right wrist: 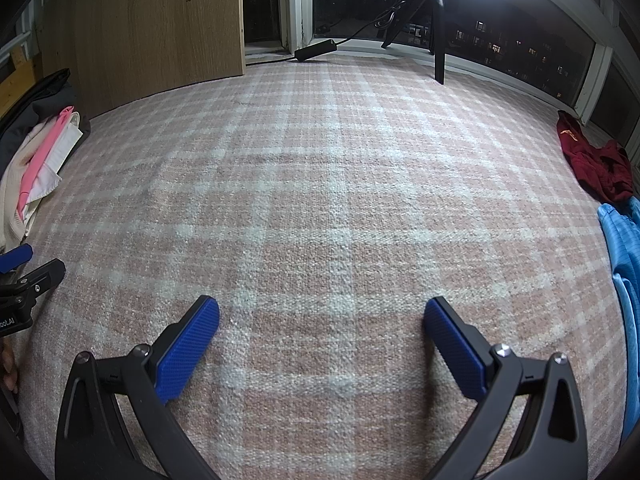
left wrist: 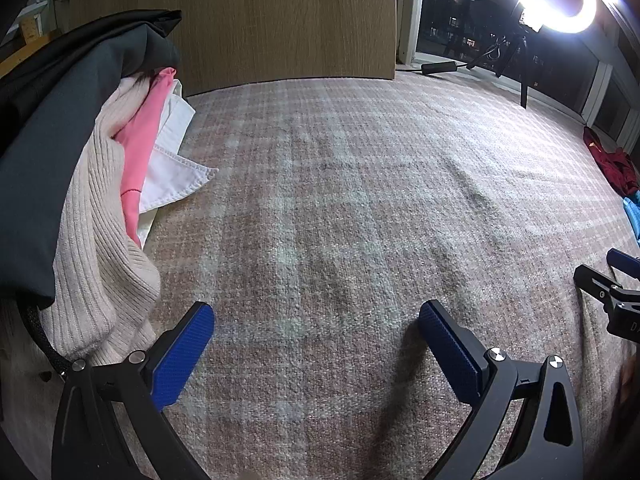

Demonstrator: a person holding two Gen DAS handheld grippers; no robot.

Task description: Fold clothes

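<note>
A pile of clothes lies at the left: a cream ribbed sweater (left wrist: 96, 248), a pink garment (left wrist: 142, 148), a white garment (left wrist: 172, 172) and a dark one (left wrist: 52, 128) on top. The same pile (right wrist: 36, 160) shows at the far left in the right wrist view. A dark red garment (right wrist: 596, 160) and a blue garment (right wrist: 624, 264) lie at the right edge. My left gripper (left wrist: 316, 320) hangs open over the bare plaid blanket, just right of the sweater. My right gripper (right wrist: 322, 316) is open too, with nothing between its blue pads.
A pink and white plaid blanket (right wrist: 320, 184) covers the surface. A wooden panel (left wrist: 240, 20) stands at the back. A ring light (left wrist: 560, 0) on a tripod (right wrist: 438, 40) and a cable box (right wrist: 314, 50) sit by the dark windows.
</note>
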